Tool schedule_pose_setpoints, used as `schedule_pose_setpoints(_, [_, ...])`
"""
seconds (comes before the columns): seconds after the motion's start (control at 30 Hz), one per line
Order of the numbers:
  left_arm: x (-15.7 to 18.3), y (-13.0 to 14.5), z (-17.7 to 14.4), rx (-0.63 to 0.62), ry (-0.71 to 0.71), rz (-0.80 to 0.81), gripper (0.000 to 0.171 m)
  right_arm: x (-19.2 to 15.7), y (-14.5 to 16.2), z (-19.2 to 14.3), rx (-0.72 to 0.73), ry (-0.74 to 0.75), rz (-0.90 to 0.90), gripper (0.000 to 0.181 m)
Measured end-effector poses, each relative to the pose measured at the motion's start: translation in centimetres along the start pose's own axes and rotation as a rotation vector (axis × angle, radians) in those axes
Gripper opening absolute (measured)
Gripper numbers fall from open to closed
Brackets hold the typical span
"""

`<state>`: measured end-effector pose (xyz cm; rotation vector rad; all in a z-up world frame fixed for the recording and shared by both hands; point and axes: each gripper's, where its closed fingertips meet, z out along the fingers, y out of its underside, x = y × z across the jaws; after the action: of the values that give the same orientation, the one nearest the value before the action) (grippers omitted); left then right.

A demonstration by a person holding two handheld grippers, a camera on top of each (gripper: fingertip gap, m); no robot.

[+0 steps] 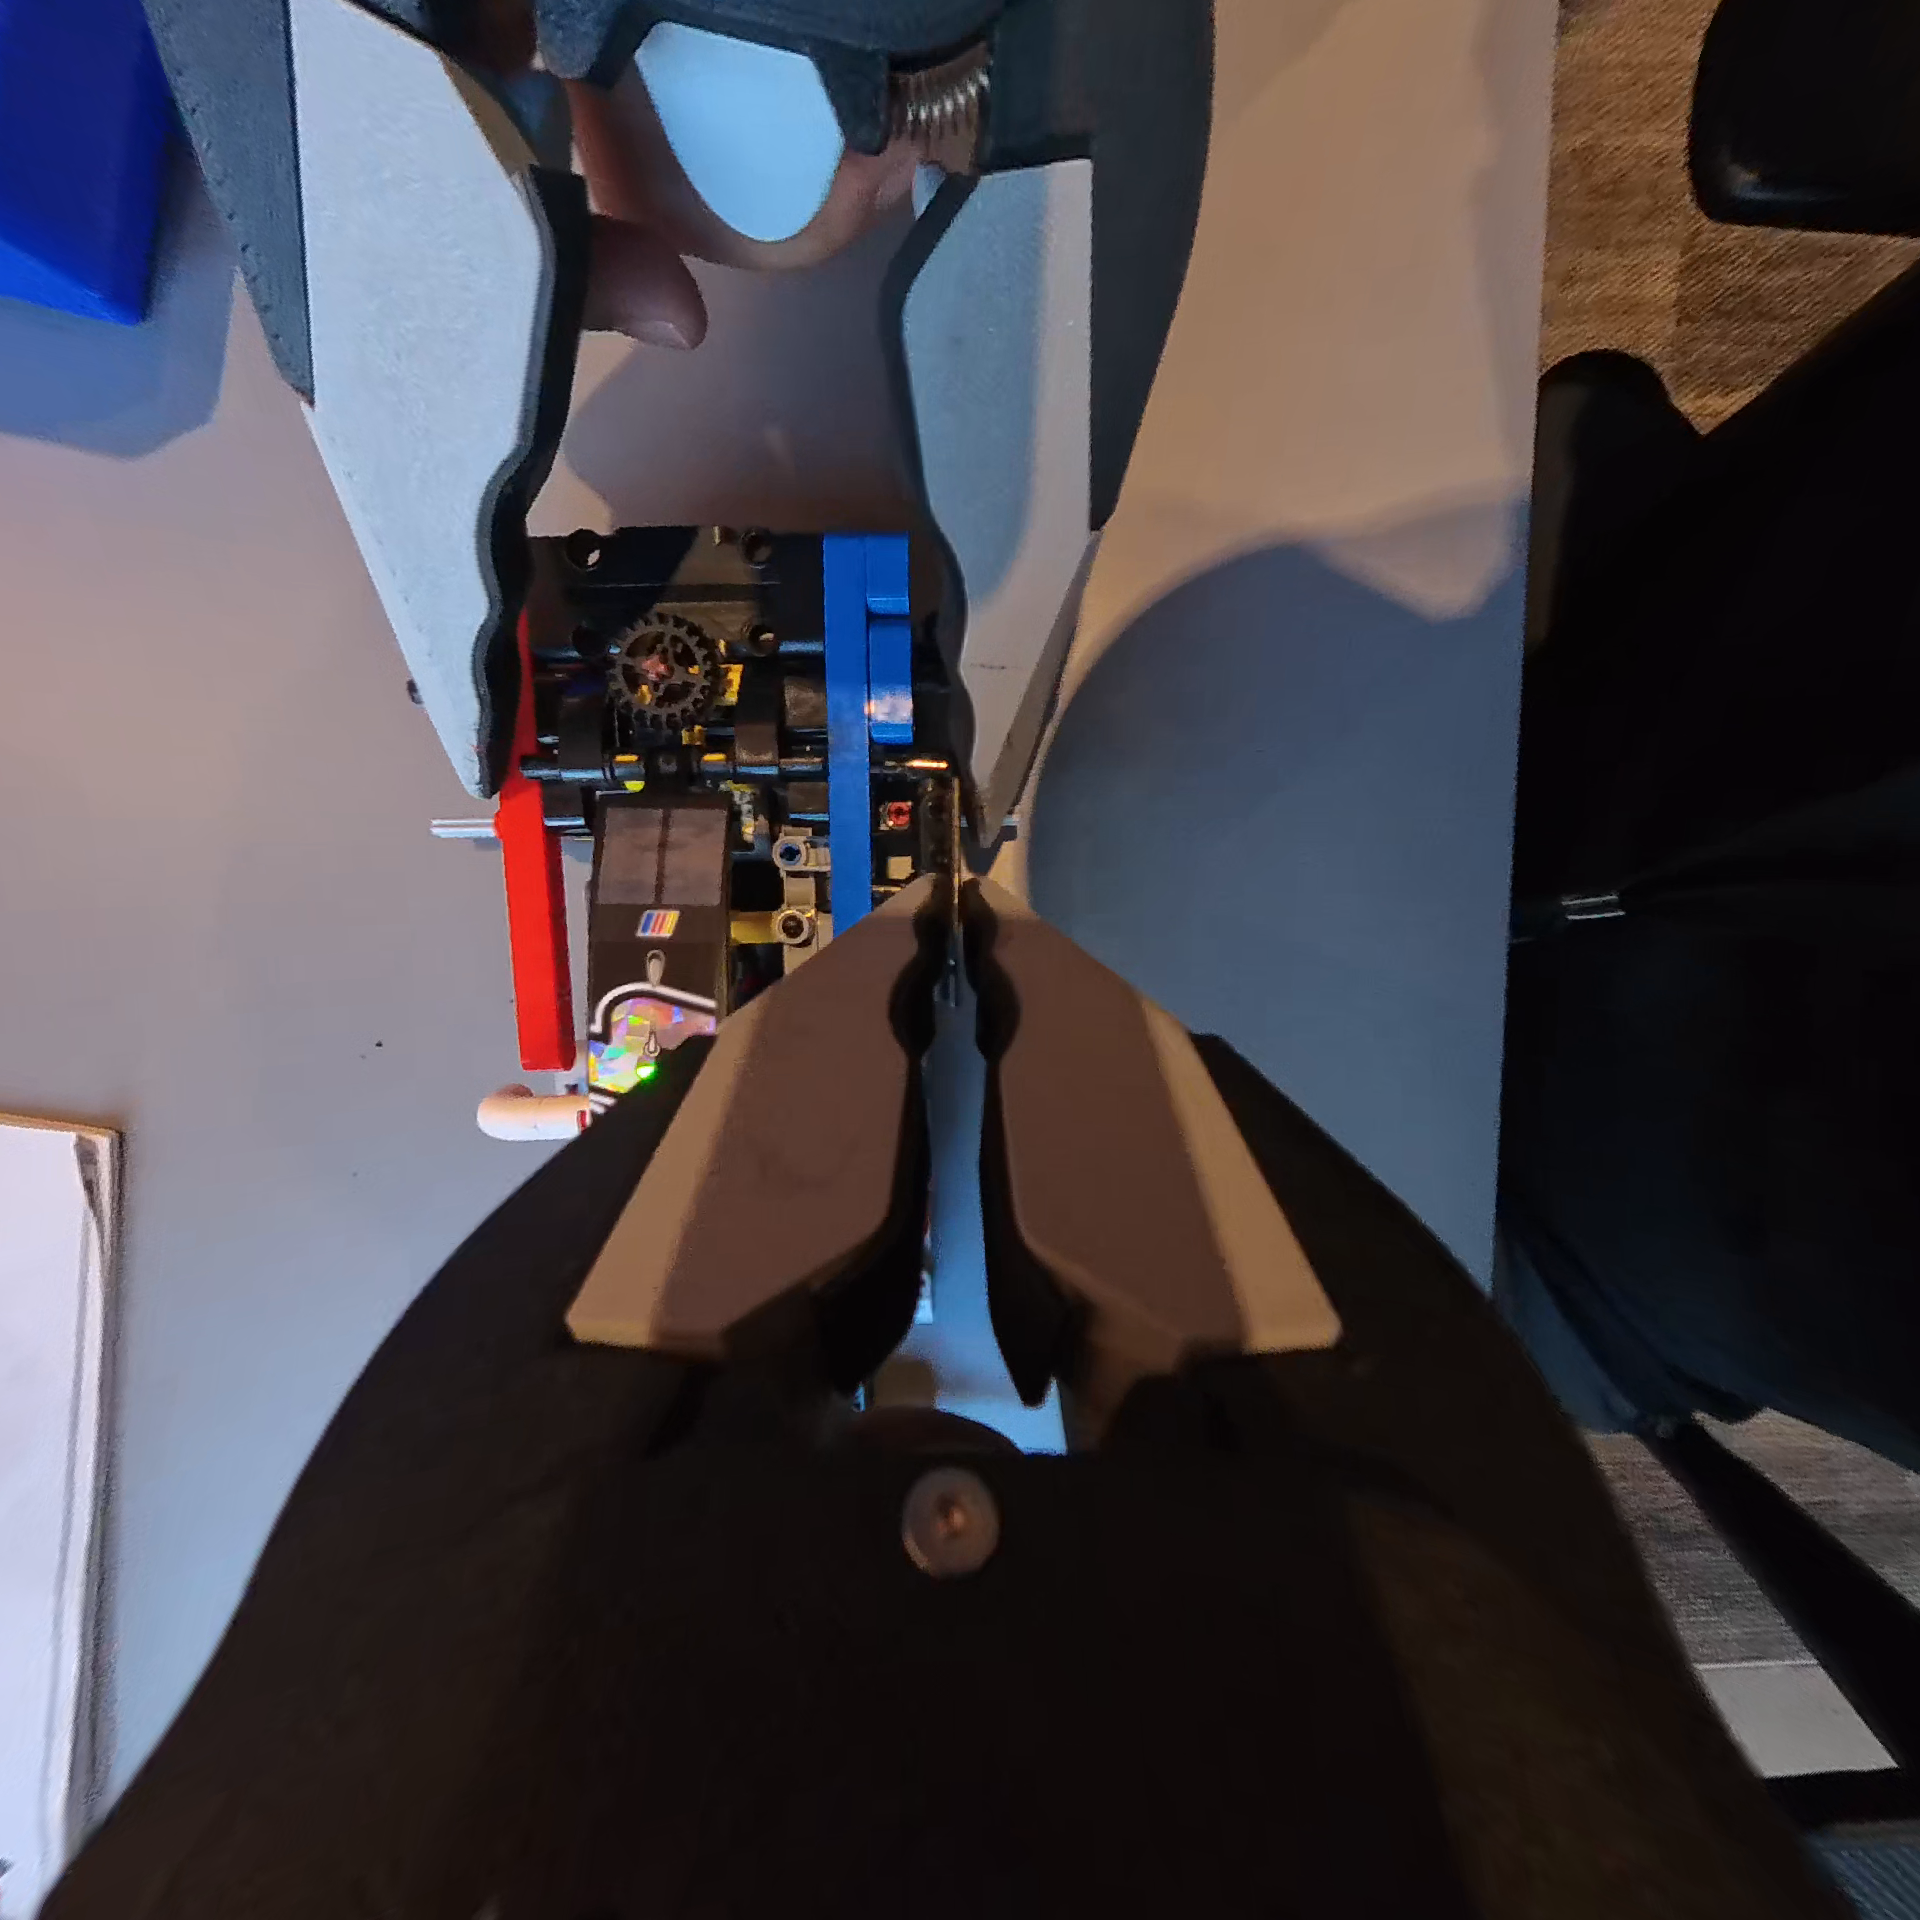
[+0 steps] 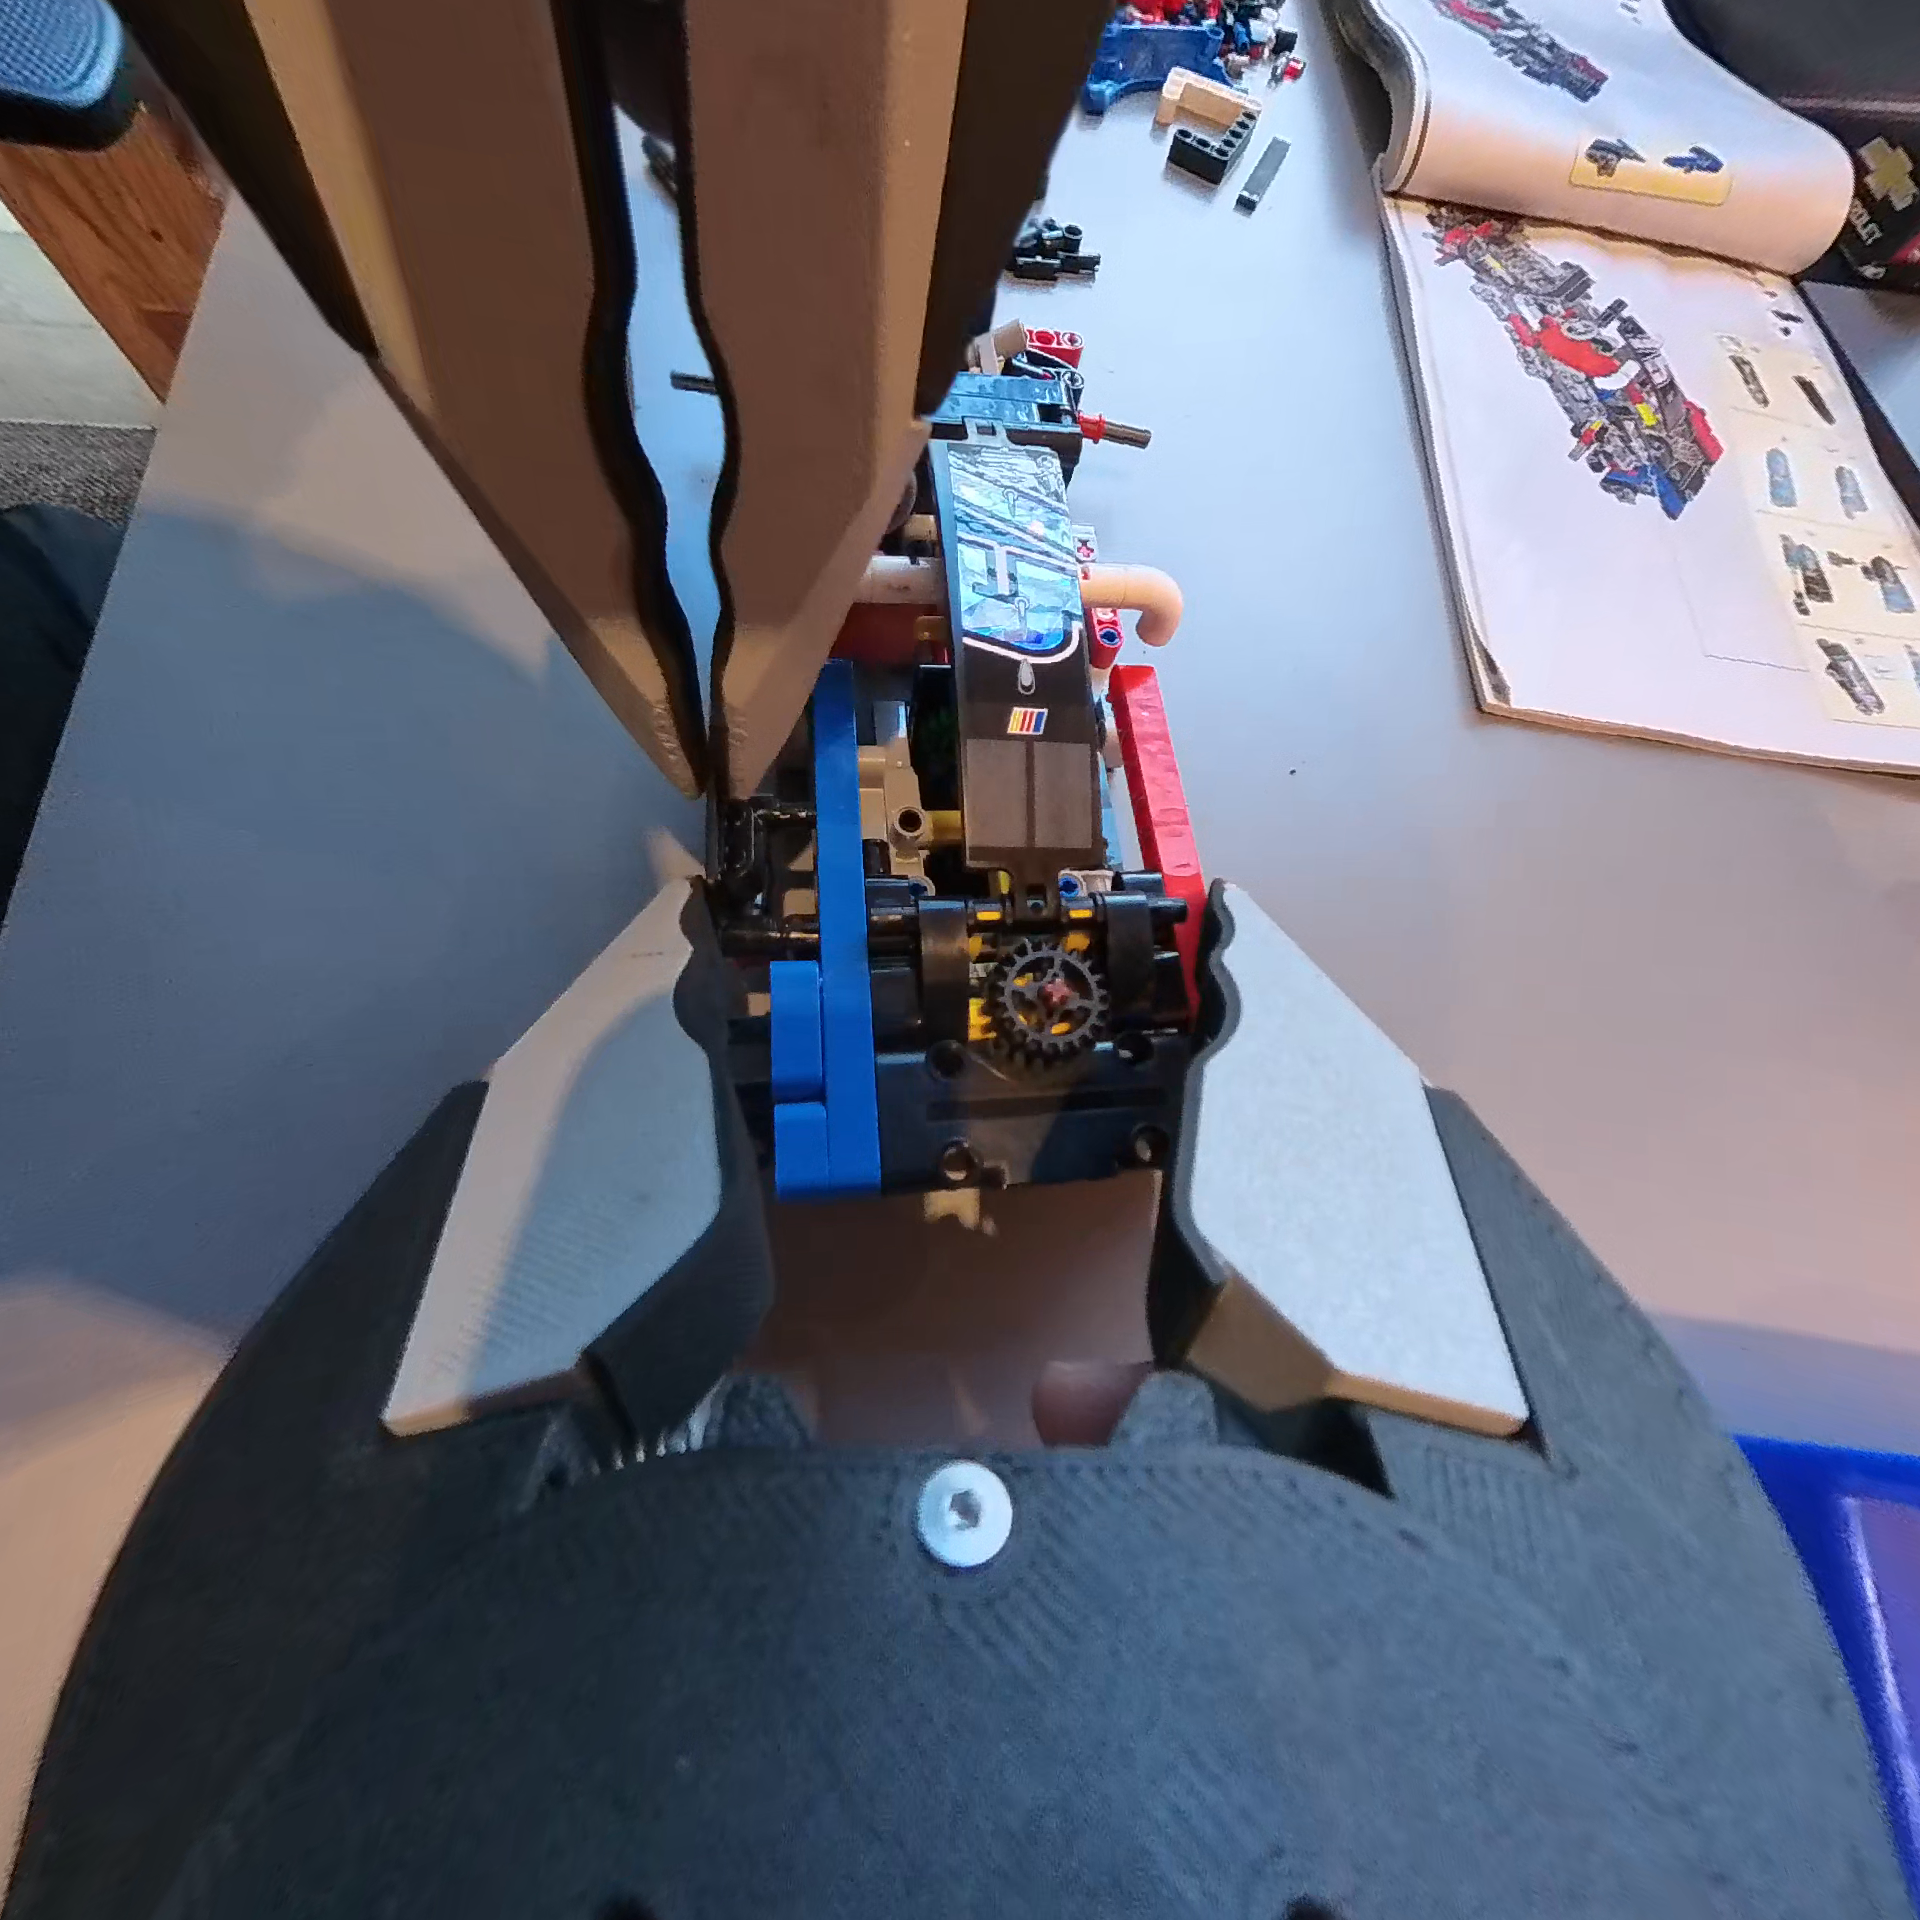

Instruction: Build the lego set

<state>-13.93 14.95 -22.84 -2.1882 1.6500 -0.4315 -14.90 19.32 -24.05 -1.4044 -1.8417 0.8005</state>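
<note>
Grey tabletop (image 2: 1455,987) carries everything; a chair and carpet show past its edge in the left wrist view.

Nearest in the right wrist view, the right gripper (image 2: 951,997) has its jaws spread wide around the near end of the lego car chassis (image 2: 1029,810), one pad against the red beam (image 2: 1158,769) side, the other at the blue beam (image 2: 842,883) side. It looks like a bracing hold, pads touching both flanks, chassis resting on the table.

Left gripper (image 1: 954,935) comes in from the opposite side, jaws pressed nearly together and pinching a thin black piece (image 1: 943,831) just outside the blue beam, at the chassis's side edge. Exactly what piece it is, cannot tell.

Judgement: step in hand is seating that black piece onto the side. To do it well, keep the right clamp firm so the chassis can't slide or twist, line the piece square to its hole, then push straight in, no rocking. Watch the black gear (image 2: 1049,1003) and the stickered black panel (image 2: 1023,665), don't knock them.

Further off: loose parts (image 2: 1216,114) and the open instruction booklet (image 2: 1621,436).
</note>
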Motion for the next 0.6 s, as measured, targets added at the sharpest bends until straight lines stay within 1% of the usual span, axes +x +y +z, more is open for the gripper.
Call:
schedule_pose_setpoints(0.1, [-0.1, 0.0, 0.0, 0.017, 0.015, -0.021, 0.0, 0.1, 0.0, -0.2, -0.003, 0.008, 0.005, 0.088])
schedule_pose_setpoints(0.17, [-0.1, 0.0, 0.0, 0.019, 0.013, -0.019, 0.0, -0.4, -0.6, -0.8, 0.022, 0.023, -0.047, 0.087])
schedule_pose_setpoints(0.23, [0.0, 0.0, -0.1, 0.028, 0.004, -0.017, 0.0, -1.2, -1.2, -2.0, 0.067, 0.053, -0.106, 0.077])
schedule_pose_setpoints(0.33, [0.2, 0.0, -0.5, 0.064, -0.008, -0.027, 0.0, -2.2, -1.5, -3.3, 0.115, 0.101, -0.091, 0.064])
schedule_pose_setpoints(0.4, [0.6, -0.2, -1.2, 0.119, -0.009, -0.052, 0.0, -3.4, -1.5, -4.0, 0.152, 0.121, -0.08, 0.055])
schedule_pose_setpoints(0.43, [0.9, -0.5, -1.7, 0.167, -0.003, -0.067, 0.0, -4.1, -1.5, -4.4, 0.171, 0.129, -0.066, 0.046])
schedule_pose_setpoints(0.47, [1.3, -0.7, -2.3, 0.225, -0.002, -0.062, 0.0, -4.7, -1.6, -4.8, 0.193, 0.12, -0.026, 0.032])
schedule_pose_setpoints(0.5, [1.7, -0.9, -2.7, 0.283, -0.02, -0.018, 0.0, -5.2, -1.6, -5.2, 0.217, 0.087, 0.048, 0.019])
schedule_pose_setpoints(0.53, [2.3, -0.8, -3.0, 0.316, -0.06, 0.052, 0.0, -5.7, -1.8, -5.5, 0.244, 0.034, 0.148, 0.011])
schedule_pose_setpoints(0.57, [2.7, -0.6, -3.1, 0.32, -0.128, 0.125, 0.0, -6.2, -2.1, -5.7, 0.282, -0.04, 0.251, 0.008])
schedule_pose_setpoints(0.6, [3.1, -0.2, -2.9, 0.295, -0.198, 0.188, 0.0, -7.0, -2.6, -6.0, 0.324, -0.138, 0.34, 0.005])
